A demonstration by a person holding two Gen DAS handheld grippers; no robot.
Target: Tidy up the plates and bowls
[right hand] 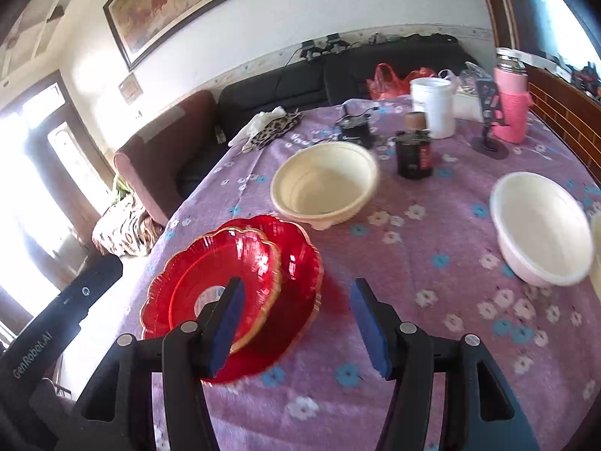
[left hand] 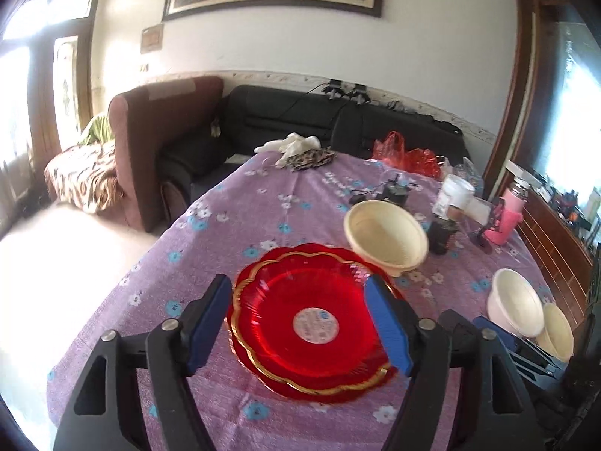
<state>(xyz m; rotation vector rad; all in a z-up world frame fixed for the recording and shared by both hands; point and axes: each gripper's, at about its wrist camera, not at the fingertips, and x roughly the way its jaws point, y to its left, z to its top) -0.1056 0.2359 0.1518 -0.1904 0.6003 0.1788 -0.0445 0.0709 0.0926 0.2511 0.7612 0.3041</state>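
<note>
Two red plates (left hand: 311,323) sit one on top of the other on the counter (left hand: 225,225), which has a purple cloth with little flowers on it. The top plate has a gold wavy edge and a round sticker in its middle. It sits a bit off to one side on the plate under it. The left tongs (left hand: 300,319) hang over the plates with the blue pads (left hand: 387,323) spread apart, and nothing is between them. The right tongs (right hand: 296,327) are spread apart too and hold nothing. Their left pad shows in front of the plates (right hand: 240,282) and their right pad shows over the bare cloth. A cream bowl (right hand: 325,184) stands just behind the plates. A white bowl (right hand: 541,225) stands well off to the right, and one more cream bowl (left hand: 556,332) sits right next to it. At the far side of the counter are a dark jar (right hand: 415,154), a white tub (right hand: 432,107), a pink bottle (right hand: 511,111) and red bags (right hand: 387,80). Behind the counter is a dark sofa (left hand: 285,120).
</note>
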